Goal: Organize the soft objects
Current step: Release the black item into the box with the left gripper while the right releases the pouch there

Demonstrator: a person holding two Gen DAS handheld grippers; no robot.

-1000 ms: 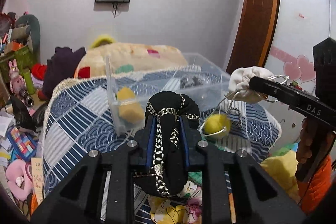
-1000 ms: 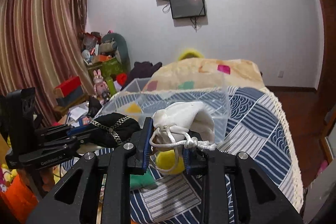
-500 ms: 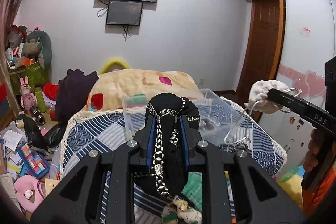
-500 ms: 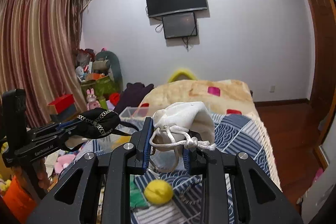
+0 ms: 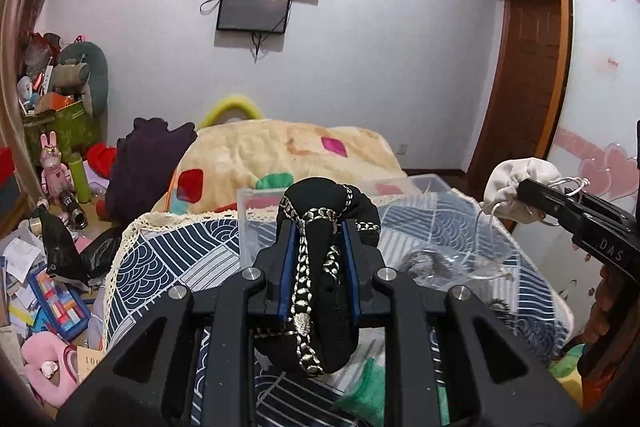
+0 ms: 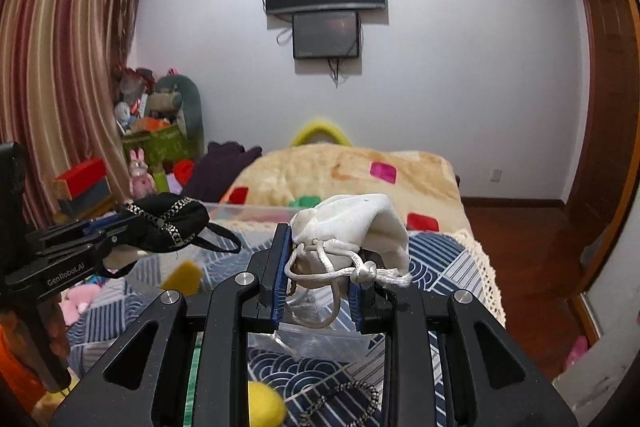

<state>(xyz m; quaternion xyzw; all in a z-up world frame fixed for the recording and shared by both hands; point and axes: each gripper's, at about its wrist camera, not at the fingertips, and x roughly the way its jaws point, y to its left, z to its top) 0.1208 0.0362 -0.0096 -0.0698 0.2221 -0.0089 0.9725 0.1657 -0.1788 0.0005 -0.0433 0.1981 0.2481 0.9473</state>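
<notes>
My left gripper (image 5: 319,227) is shut on a black fabric pouch (image 5: 320,291) with a silver chain, held above the bed; it shows at the left of the right wrist view (image 6: 168,227). My right gripper (image 6: 320,247) is shut on a white drawstring pouch (image 6: 352,227), held in the air; it shows at the right of the left wrist view (image 5: 520,187). A clear plastic bin (image 5: 400,187) stands on the blue patterned bedspread (image 5: 168,259) below both grippers. A yellow ball (image 6: 264,407) and a yellow sponge-like piece (image 6: 180,277) lie lower down.
A beige blanket (image 5: 288,155) with coloured patches covers the far bed. Toys, boxes and clutter (image 5: 48,267) fill the floor at left. A wooden door (image 5: 524,83) and a wardrobe (image 5: 600,67) stand at right. A green cloth (image 5: 360,391) lies on the bedspread.
Both grippers have risen with their pouches. The bin and the yellow ball have dropped lower in view, and more of the wall and TV shows.
</notes>
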